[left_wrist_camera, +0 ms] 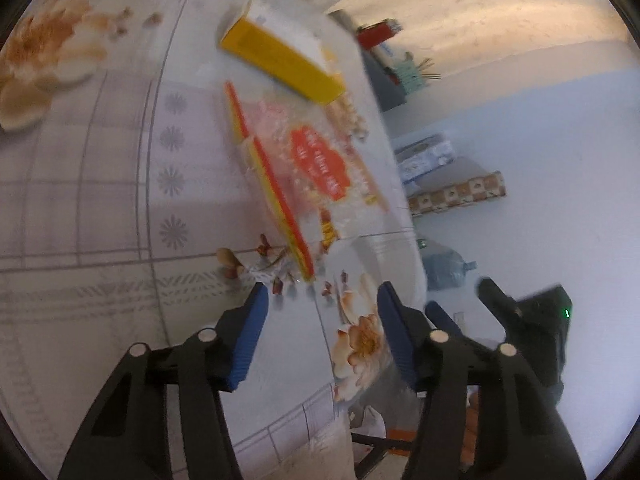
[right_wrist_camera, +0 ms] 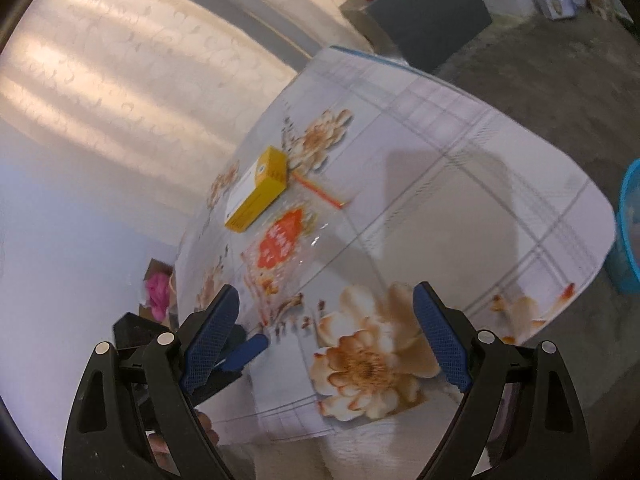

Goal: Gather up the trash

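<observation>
Evidently early in the collection: nothing gathered yet, as far as visible. Yellow carton (left_wrist_camera: 280, 62) lying flat on the flowered tablecloth (left_wrist_camera: 100, 184), far from both tools, touching or overlapping the far edge of the clear plastic bag (left_wrist_camera: 316, 176). Bag spread flat just nearer, toward the table's right edge in the left wrist view, with a red-and-yellow strip along one side. Left gripper (left_wrist_camera: 320, 300) poised just short of the bag's near corner, fingers part-spread, nothing between the pads, no contact confirmed. Right gripper (right_wrist_camera: 326, 312) over the large printed flower at the near table edge, well apart from both items, fingers spread wide and bare. Blue bin (right_wrist_camera: 628, 232) at the far right off the table in the right wrist view, judged the likely destination; contents not discernible. Remaining, by judgement: pick up bag, pick up carton, deposit both. Writing: orange-red label (left_wrist_camera: 320, 164) on the bag carrying pale lettering, too blurred to read; pale panel on the carton with a small round mark, wording illegible. No brand identifiable on either item.
</observation>
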{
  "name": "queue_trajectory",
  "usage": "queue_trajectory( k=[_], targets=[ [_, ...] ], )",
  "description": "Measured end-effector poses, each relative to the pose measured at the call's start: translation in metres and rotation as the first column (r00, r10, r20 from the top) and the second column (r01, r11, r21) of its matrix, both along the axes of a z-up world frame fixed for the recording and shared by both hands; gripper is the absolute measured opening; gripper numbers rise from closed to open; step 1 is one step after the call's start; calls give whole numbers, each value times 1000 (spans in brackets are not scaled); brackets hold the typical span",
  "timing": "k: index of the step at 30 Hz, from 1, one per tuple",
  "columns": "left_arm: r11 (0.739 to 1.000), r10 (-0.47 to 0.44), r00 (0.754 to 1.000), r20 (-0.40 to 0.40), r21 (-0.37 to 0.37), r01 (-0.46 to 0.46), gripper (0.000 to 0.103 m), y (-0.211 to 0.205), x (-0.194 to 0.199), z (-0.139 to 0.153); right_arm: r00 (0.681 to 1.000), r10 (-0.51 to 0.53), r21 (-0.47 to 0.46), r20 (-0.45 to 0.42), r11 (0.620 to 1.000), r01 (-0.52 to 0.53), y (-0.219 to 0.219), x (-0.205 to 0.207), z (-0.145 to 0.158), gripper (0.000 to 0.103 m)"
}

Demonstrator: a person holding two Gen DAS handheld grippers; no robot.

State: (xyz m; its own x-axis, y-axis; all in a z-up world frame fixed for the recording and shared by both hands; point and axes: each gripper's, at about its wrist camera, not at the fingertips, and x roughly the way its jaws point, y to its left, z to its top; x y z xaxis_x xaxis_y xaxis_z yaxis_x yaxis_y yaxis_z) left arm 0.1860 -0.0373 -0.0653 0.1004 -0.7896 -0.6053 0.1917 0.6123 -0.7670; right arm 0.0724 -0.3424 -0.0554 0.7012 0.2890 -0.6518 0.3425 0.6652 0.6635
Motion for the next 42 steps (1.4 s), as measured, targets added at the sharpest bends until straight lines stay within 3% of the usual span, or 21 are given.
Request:
queue_trajectory(
  k=[7,13,16,18,26,31,35,39,42],
  targets=[
    [991,132,988,-74,7,-132,41,-4,7,-1,1000,-22,43,3,999,22,-14,-13,-12,85],
    [973,230,966,-119,47,-225,17,-1,12,-7,999,-37,70,18,997,36,-22,-22,-15,85],
    [971,238,966,-104,55,-234,11,0,11,-9,999,-46,74,23,996,45,-25,-27,-15,85],
    [973,229,969,-91,59,-225,3,1,7,-8,998,-54,75,25,996,52,-26,-33,-14,85],
    [971,221,974,-55,102,-215,3,48,-16,-6,997,-71,70,34,995,69,-29,-43,-9,85],
    [939,305,952,2,167,-301,3,112,-40,-2,998,-52,73,32,996,50,-21,-39,-11,85],
    [917,349,936,35,191,-349,3,141,-57,1,999,-20,81,26,997,18,-11,-28,-14,85],
    [939,303,953,2,168,-299,5,137,-68,-1,999,24,76,26,997,-26,4,-16,-12,85],
    [973,202,979,-35,118,-197,14,117,-72,-3,999,44,67,27,997,-45,13,-12,-9,85]
  ],
)
